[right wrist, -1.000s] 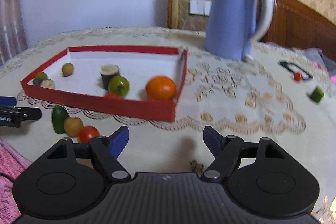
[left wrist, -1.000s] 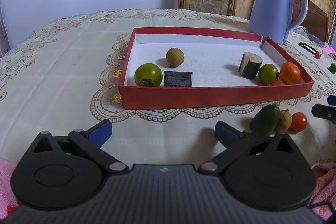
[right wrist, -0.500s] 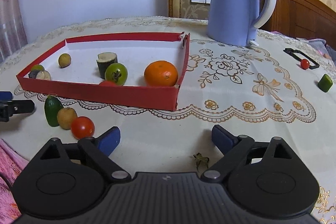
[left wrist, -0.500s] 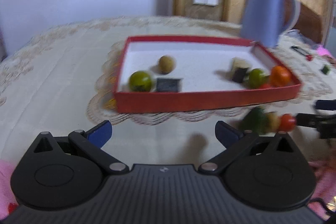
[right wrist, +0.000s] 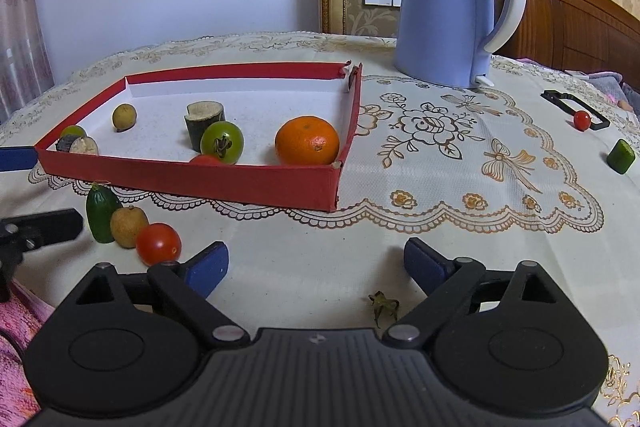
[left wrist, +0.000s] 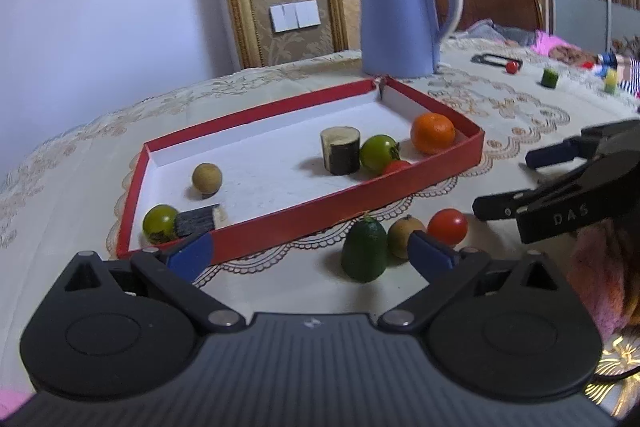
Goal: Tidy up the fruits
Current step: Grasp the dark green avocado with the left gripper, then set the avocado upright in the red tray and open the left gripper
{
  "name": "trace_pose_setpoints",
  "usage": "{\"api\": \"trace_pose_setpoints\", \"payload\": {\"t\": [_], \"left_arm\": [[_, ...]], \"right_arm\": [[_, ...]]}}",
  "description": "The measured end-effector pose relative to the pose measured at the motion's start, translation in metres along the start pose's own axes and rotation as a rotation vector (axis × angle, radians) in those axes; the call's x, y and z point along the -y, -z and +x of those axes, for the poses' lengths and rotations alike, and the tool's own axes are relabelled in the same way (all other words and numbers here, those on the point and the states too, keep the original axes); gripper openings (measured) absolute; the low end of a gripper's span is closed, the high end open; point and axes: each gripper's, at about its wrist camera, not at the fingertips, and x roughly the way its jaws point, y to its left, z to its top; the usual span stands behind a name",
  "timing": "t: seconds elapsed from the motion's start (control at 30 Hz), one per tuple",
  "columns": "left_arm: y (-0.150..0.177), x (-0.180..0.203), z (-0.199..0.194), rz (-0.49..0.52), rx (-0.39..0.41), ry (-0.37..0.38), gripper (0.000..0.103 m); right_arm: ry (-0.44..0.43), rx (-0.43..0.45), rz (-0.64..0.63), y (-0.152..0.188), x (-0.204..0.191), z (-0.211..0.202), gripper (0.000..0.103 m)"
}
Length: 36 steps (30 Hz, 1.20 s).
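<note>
A red tray (left wrist: 280, 227) (right wrist: 192, 179) holds an orange (left wrist: 433, 133) (right wrist: 307, 141), green tomatoes (left wrist: 379, 154) (right wrist: 222, 142), a brown longan (left wrist: 207, 177), a dark cylinder piece (left wrist: 340, 150) and a dark slab (left wrist: 196, 221). In front of the tray lie a green cucumber piece (left wrist: 365, 250) (right wrist: 102, 213), a brown longan (left wrist: 404, 235) (right wrist: 128, 227) and a red tomato (left wrist: 447, 227) (right wrist: 158, 243). My left gripper (left wrist: 310, 255) is open and empty just short of them. My right gripper (right wrist: 316, 267) is open and empty, right of the red tomato.
A blue kettle (left wrist: 400, 15) (right wrist: 452, 7) stands behind the tray. A small red tomato (right wrist: 581, 119), a black frame (right wrist: 576, 107) and a green piece (right wrist: 621, 156) lie at the far right. A dry calyx (right wrist: 384, 307) lies between my right fingers. Pink cloth (right wrist: 16, 315) is at the near edge.
My left gripper has swung right toward the three loose fruits, which now sit closer. My right gripper has moved little. Both stay open.
</note>
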Motion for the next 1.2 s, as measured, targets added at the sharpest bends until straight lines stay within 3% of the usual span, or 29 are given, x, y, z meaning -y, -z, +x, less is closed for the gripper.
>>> {"api": "trace_pose_setpoints", "payload": {"t": [0.13,0.27,0.37,0.47,0.77,0.8,0.87,0.9,0.97,1.03,1.2], "left_arm": [[-0.002,0.003,0.011,0.025,-0.026,0.034,0.081],[0.001,-0.002,0.017,0.002,-0.049,0.121,0.043],[0.001,-0.005,0.018,-0.025,-0.050,0.185,0.028],[0.002,-0.001,0.016,-0.013,-0.042,0.190,0.024],[0.002,0.002,0.013,0.003,-0.033,0.184,0.025],[0.001,0.003,0.014,0.012,-0.035,0.176,0.027],[0.000,0.005,0.015,0.021,-0.031,0.161,0.041],[-0.001,0.005,0.015,0.025,-0.030,0.157,0.041],[-0.002,0.006,0.018,0.028,-0.040,0.155,0.037],[-0.002,0.005,0.020,0.022,-0.052,0.168,0.025],[-0.001,0.007,0.014,0.028,-0.042,0.147,0.024]], "right_arm": [[0.000,0.000,0.000,0.000,0.000,0.000,0.095],[-0.003,0.001,0.003,0.000,0.000,0.000,0.095],[-0.003,0.002,0.004,0.000,0.000,0.000,0.095],[-0.004,0.002,0.005,0.000,0.000,0.000,0.095],[-0.004,0.003,0.005,0.000,0.000,0.000,0.095],[-0.003,0.002,0.004,0.000,0.000,0.000,0.095],[-0.005,0.003,0.005,0.000,0.001,0.000,0.095],[-0.004,0.003,0.005,0.000,0.001,0.000,0.095],[-0.005,0.003,0.005,0.000,0.001,0.000,0.095],[-0.005,0.003,0.005,0.000,0.001,0.000,0.095],[-0.007,0.004,0.008,0.000,0.001,-0.001,0.095]]}}
